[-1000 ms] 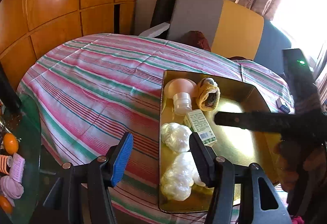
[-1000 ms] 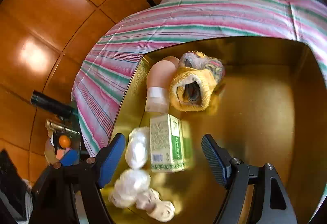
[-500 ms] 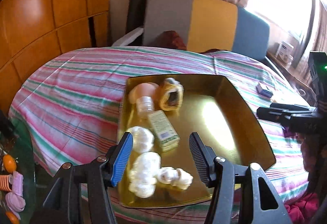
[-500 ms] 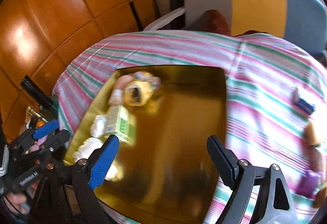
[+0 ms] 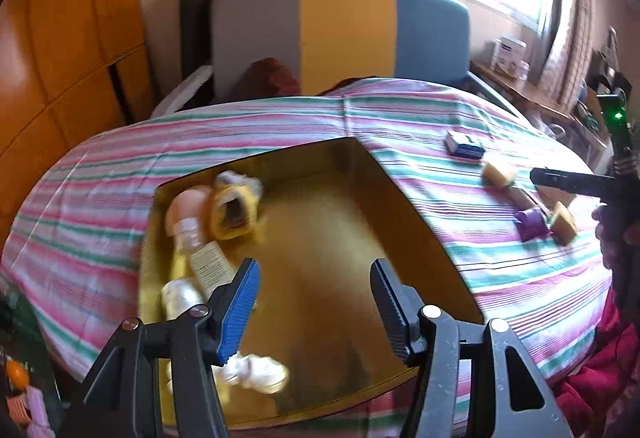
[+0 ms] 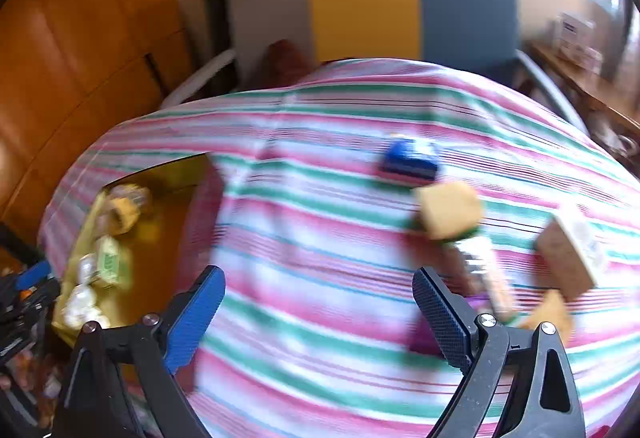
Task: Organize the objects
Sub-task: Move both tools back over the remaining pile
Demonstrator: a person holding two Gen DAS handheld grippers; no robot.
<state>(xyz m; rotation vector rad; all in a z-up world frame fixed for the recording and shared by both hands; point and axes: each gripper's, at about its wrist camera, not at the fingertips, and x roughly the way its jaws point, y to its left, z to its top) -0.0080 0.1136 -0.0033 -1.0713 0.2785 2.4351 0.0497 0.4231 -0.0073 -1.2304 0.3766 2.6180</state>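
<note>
A gold tray (image 5: 400,198) sits on the striped cloth. Along its left side lie a pink bottle (image 5: 186,210), a yellow knitted piece (image 5: 232,210), a small green box (image 5: 210,268) and white wrapped lumps (image 5: 182,296). My left gripper (image 5: 314,278) hovers open over the tray's bare floor, holding nothing. My right gripper (image 6: 316,278) hangs over the cloth right of the tray (image 6: 168,238), its jaws opening with nothing between them. Ahead of it lie a blue box (image 6: 408,160), a yellow block (image 6: 448,210) and a brown box (image 6: 568,254), all blurred.
A grey, yellow and blue chair back (image 5: 344,34) stands behind the table. Wooden panels (image 5: 60,38) fill the left. A purple piece (image 5: 530,224) lies among the blocks. A side shelf (image 5: 520,94) with small items is at the right. Red fabric (image 5: 600,378) shows at the near right edge.
My right gripper swung right, from over the tray and the green box to over the cloth near the blocks, and its jaws widened. My left gripper shifted right over the tray.
</note>
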